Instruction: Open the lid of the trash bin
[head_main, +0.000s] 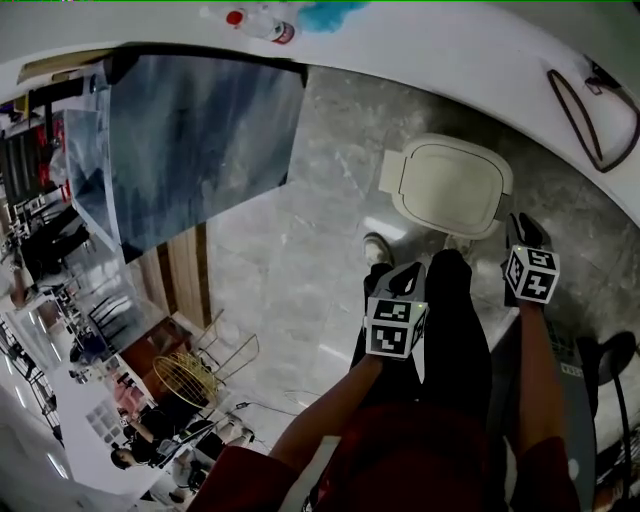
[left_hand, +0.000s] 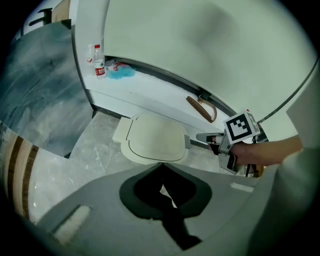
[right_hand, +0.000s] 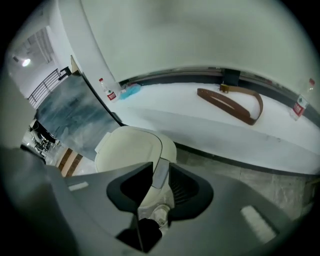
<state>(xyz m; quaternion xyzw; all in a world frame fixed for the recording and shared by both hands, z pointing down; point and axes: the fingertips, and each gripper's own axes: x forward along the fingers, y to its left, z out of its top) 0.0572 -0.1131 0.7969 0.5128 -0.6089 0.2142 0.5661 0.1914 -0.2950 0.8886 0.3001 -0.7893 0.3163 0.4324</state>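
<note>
A cream trash bin (head_main: 450, 185) stands on the marble floor with its lid down flat. It also fills the middle of the left gripper view as the bin (left_hand: 155, 137). My left gripper (head_main: 405, 280) hangs in front of the bin, apart from it, and its dark jaws (left_hand: 161, 167) meet at the tip with nothing between them. My right gripper (head_main: 518, 228) is at the bin's right side. Its tip (left_hand: 202, 137) points at a grey tab (left_hand: 187, 141) on the bin's rim. In the right gripper view the jaws (right_hand: 156, 170) stand apart, with that grey tab (right_hand: 161, 172) seen in the gap, untouched.
A white curved ledge (head_main: 440, 60) runs behind the bin, carrying a water bottle (left_hand: 99, 62), a blue cloth (left_hand: 120, 72) and a brown strap (right_hand: 230, 102). A dark stone panel (head_main: 200, 140) lies left. A gold wire basket (head_main: 190, 378) is lower left. My shoe (head_main: 377, 248) is near the bin.
</note>
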